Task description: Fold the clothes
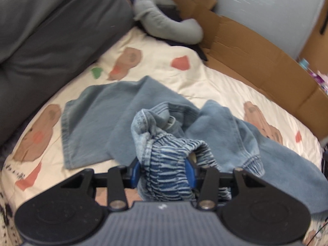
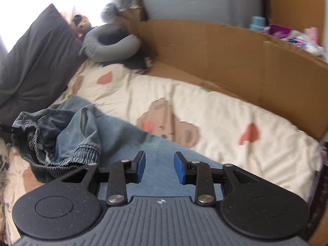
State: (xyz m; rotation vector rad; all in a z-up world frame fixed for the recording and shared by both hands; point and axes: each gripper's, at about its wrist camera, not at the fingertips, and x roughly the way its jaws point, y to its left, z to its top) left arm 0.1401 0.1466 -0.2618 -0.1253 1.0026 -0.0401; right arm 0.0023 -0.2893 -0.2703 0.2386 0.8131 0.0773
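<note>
On the bed [image 1: 215,78], through the left wrist view, the left hand-held gripper [image 1: 163,172] is clenching the gathered elastic waistband [image 1: 164,164] of a pair of blue jeans [image 1: 98,123], its blue pads pressing the bunched cloth from both sides. One leg is lying flat toward ten o'clock, its hem near a gray pillow [image 1: 51,30]; the other is trailing toward four o'clock. A cardboard wall [image 1: 266,61] is running along the bed from twelve to three o'clock, with a gray neck cushion [image 1: 164,24] at twelve.

Through the right wrist view, the right hand-held gripper [image 2: 160,167] is hanging released over flat denim, nothing between its pads. The crumpled waistband is sitting at nine o'clock.

To fold well, I judge the right side should be taking the waistband's far corner so both hands are stretching it straight before laying one leg over the other; the bunched grip on the left is risking a twisted fold.

Open quilt is lying toward one and two o'clock, giving the most room; the cardboard is limiting reach beyond it, and the pillow is crowding the ten o'clock side.
</note>
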